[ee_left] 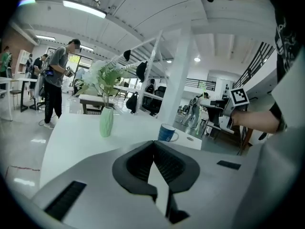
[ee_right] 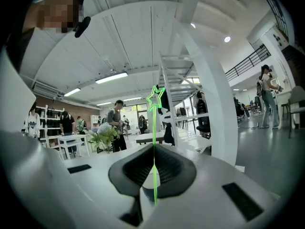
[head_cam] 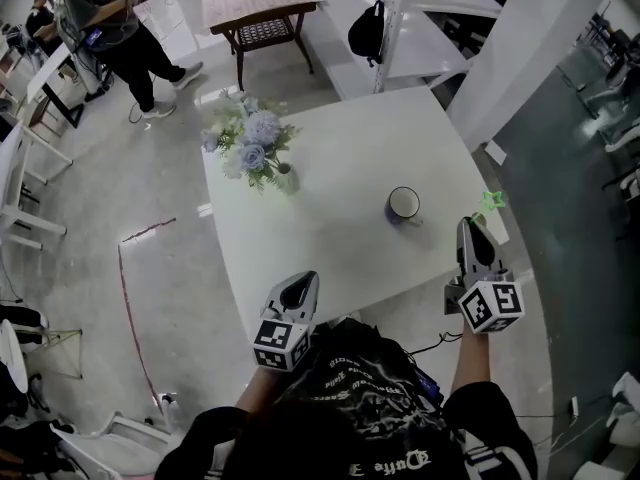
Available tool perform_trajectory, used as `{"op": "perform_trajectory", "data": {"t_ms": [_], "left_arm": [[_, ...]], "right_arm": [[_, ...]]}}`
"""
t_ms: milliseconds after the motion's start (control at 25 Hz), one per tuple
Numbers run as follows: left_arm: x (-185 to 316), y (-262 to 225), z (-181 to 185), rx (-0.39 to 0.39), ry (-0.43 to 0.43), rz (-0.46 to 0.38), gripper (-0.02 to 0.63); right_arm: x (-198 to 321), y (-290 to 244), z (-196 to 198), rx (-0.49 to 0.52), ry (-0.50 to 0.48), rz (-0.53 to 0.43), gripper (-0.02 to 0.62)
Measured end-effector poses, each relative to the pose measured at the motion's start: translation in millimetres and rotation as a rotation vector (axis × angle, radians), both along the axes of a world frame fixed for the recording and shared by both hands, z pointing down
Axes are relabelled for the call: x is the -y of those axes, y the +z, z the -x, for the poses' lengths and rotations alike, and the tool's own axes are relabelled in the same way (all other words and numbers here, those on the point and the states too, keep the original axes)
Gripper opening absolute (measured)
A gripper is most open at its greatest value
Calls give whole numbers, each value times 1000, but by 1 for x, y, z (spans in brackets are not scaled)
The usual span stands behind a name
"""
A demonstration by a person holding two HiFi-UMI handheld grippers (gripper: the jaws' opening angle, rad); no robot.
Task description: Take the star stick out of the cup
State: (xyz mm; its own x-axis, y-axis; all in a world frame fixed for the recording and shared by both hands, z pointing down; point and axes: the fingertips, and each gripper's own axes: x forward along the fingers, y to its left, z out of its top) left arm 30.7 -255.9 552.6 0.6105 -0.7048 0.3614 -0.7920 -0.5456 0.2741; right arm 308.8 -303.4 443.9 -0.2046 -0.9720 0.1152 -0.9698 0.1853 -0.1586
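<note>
**Inspector:** Star stick [ee_right: 154, 123]: where is it sitting, and what is gripping it?

**Examiner:** It is standing pinched in the right gripper [ee_right: 153, 149]. The jaws are pressing fully together on the thin green shaft. The star head is projecting well beyond the tips, and a short tail is running back behind the pads. The stick is sitting clear of the cup [head_cam: 404, 206], which is standing ahead of this gripper and to its left, apart from it. I am judging the removal done.

**Inspector:** And the left gripper [ee_left: 153, 144]?

**Examiner:** Its jaws are meeting with nothing between them. The cup is lying well ahead of it, off to its right.

**Inspector:** How are you rating the stick for handling?

**Examiner:** I am judging it very light, slender and somewhat springy. The outlined star is looking like the fragile part. So thin a shaft is liable to be pivoting or slipping between the pads. I am recommending a hold on the straight shaft, squarely across the pads, and never on the star.
</note>
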Motion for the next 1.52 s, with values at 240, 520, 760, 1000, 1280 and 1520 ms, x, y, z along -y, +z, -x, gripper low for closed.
{"op": "perform_trajectory", "data": {"t_ms": [240,520,760,1000,1280,1520], "left_arm": [[-1,-11,-19,-20,66,-22,20],[-6,-14,-34,-29,116,-29,20],[-7,-11,-40,-14,133,-22,20],[-8,-10,-50,-8,157,-19,20],[-6,-8,-55,1,164,-31,20],[-6,-5,-54,0,146,-20,20]], "right_arm": [[-37,21,0,27,44,28,11],[-72,63,13,71,92,126,11],[-91,89,30,75,73,187,11],[-98,103,47,73,21,238,11],[-92,100,49,54,-5,234,11],[-89,100,54,32,-33,242,11]]}}
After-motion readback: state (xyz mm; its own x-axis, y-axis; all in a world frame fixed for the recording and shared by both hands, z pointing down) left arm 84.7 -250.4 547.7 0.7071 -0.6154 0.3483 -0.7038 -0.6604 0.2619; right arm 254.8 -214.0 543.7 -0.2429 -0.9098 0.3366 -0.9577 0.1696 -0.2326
